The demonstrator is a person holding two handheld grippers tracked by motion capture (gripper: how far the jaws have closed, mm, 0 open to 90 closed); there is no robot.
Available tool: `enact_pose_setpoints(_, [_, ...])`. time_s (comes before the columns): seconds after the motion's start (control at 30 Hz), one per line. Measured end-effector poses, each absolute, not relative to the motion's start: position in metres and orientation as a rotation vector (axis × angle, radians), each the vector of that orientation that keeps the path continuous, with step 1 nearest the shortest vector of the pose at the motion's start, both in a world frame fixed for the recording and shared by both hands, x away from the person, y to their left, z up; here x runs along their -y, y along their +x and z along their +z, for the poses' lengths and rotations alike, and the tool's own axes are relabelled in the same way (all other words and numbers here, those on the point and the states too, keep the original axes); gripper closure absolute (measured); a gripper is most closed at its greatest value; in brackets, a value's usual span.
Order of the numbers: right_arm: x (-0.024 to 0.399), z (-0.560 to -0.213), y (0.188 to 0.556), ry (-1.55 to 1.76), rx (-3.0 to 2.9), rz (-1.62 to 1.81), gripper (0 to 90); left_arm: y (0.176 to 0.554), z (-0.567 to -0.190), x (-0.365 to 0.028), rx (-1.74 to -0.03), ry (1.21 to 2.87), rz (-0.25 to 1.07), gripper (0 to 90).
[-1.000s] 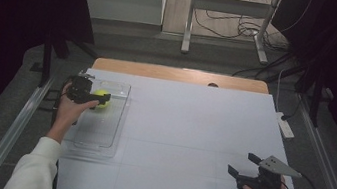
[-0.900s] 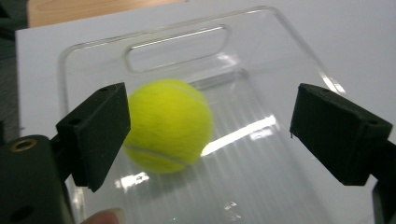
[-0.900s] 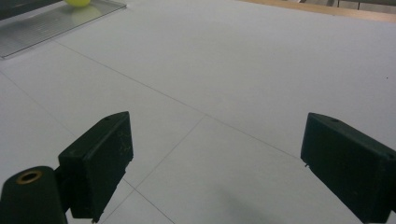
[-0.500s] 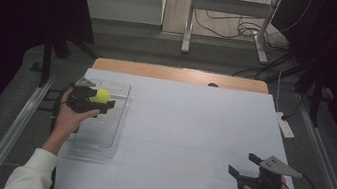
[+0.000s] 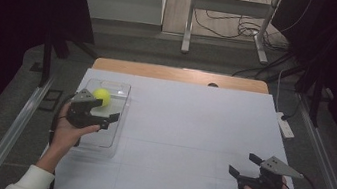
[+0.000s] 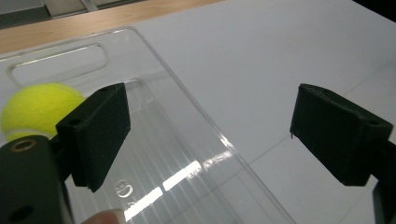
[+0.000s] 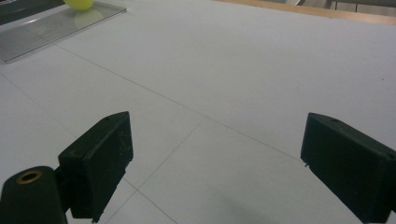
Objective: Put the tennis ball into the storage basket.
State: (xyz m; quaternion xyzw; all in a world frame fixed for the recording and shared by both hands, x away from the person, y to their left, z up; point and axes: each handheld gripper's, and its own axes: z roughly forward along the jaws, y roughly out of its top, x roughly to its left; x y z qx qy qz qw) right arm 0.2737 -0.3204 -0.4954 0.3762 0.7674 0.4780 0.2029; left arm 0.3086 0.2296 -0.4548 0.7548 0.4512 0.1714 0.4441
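A yellow-green tennis ball [image 5: 101,96] lies at the far end of a clear plastic tray [image 5: 105,138] on the left of the white table. My left gripper [image 5: 106,111] hovers over the tray just on the near side of the ball, open, with nothing between its jaws. In the left gripper view the ball [image 6: 39,109] sits behind the left pad, outside my left gripper [image 6: 212,135], and the tray [image 6: 154,154] runs below. My right gripper [image 5: 244,165] stands open and empty at the near right. In the right gripper view my right gripper [image 7: 215,168] looks across bare table to the ball [image 7: 79,3] and the tray [image 7: 46,28].
A white power strip [image 5: 285,126] lies at the table's right edge. A wooden strip [image 5: 179,74] borders the far side, with a metal stand [image 5: 227,27] and floor cables beyond it. A person's hand [image 5: 67,135] holds the left gripper.
My left gripper has drawn back from the ball toward the person, still open. The ball stays at the tray's far end. The right gripper has not moved.
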Motion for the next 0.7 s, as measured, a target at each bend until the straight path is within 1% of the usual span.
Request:
enact_pose_setpoints(0.17, [0.321, -0.496, 0.273, 1.053, -2.144, 1.34, 9.4, 0.294, -0.459, -0.223, -1.07, 1.864, 0.411, 12.6])
enact_pose_setpoints(0.7, [0.321, -0.496, 0.274, 1.056, -2.148, 1.34, 9.4, 0.256, -0.476, -0.214, -0.996, 1.839, 0.356, 12.3])
